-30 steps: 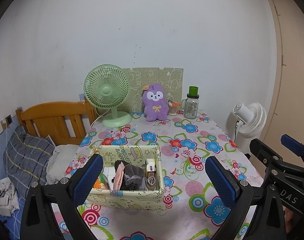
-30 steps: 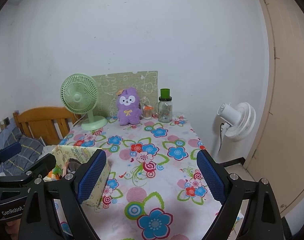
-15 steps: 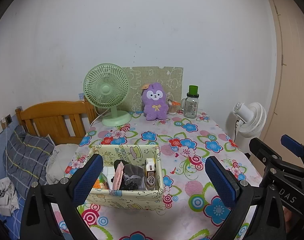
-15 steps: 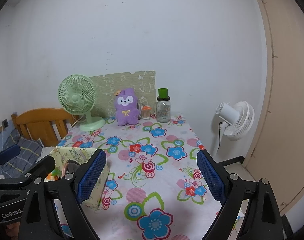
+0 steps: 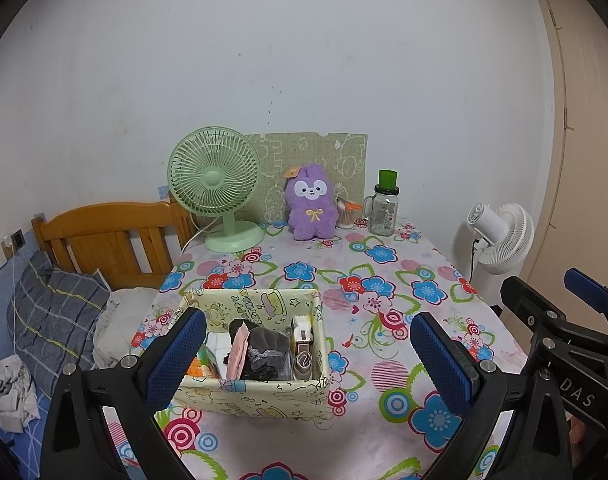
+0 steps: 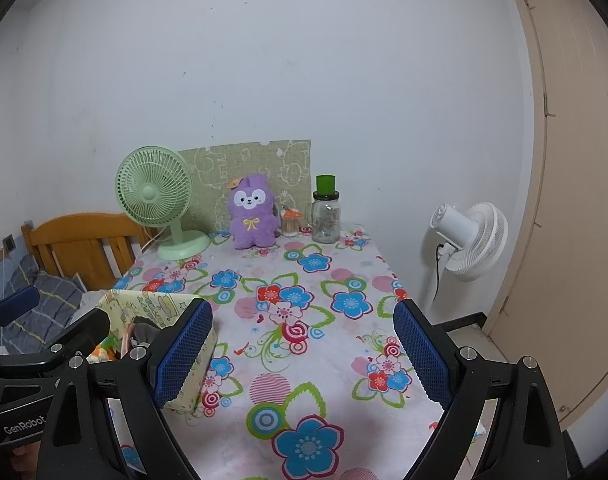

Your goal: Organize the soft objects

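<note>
Right gripper (image 6: 300,354) slightly farther back from the plush toy (image 6: 251,211).

box (image 5: 256,394) near table (image 5: 384,276) front-left | plush (image 5: 310,208) at back, between fan (image 5: 214,184) and jar (image 5: 384,210)

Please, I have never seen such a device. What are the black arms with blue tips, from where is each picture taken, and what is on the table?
They are hand-held tongs: a person carries one pair in each hand, each with a camera looking along its fingers. One picture is from the left tongs, the other from the right tongs. Both pairs are open and hold nothing. On the flowered table stands a fabric box with soft items inside. At the far edge stand a green fan, a purple plush toy and a glass jar. A white fan stands beside the table.
</note>
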Available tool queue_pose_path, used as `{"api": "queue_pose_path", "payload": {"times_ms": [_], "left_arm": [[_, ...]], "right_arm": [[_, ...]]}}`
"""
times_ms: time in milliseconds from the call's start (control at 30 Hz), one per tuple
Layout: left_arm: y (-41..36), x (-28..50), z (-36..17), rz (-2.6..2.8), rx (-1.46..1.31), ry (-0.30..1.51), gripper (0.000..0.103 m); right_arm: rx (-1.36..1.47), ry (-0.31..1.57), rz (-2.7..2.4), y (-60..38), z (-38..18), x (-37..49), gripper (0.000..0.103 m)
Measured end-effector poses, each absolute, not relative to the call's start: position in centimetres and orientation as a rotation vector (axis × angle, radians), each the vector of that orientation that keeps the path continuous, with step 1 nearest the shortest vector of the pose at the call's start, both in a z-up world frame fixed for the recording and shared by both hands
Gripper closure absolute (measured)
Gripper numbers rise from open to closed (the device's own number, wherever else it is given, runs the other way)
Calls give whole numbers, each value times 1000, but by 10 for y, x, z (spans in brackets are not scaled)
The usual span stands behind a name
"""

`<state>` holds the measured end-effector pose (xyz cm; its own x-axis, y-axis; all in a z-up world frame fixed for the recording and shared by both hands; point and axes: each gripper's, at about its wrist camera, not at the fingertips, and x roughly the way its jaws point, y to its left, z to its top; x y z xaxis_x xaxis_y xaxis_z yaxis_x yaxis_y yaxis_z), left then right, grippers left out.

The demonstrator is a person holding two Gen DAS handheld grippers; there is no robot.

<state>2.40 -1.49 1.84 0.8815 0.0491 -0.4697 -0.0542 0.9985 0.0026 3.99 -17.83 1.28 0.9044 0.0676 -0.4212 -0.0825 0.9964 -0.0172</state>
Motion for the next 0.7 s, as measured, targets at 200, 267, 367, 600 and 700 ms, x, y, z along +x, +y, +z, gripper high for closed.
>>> {"api": "queue_pose_path", "payload": {"times_ms": [200, 267, 367, 600, 700], "left_arm": [[-14, 24, 19, 55, -14, 493, 0], [-14, 24, 19, 56, -13, 493, 0], [-14, 24, 19, 55, -12, 493, 0], [-13, 23, 22, 57, -13, 492, 0], [-13, 23, 23, 59, -11, 489, 0]], "right_arm": [[-38, 432, 78, -178, 14, 39, 9], [-38, 431, 79, -178, 15, 39, 9], [-37, 430, 77, -178, 14, 39, 9], [-46, 426, 74, -179, 16, 38, 9], [-43, 426, 75, -180, 16, 38, 9]]}}
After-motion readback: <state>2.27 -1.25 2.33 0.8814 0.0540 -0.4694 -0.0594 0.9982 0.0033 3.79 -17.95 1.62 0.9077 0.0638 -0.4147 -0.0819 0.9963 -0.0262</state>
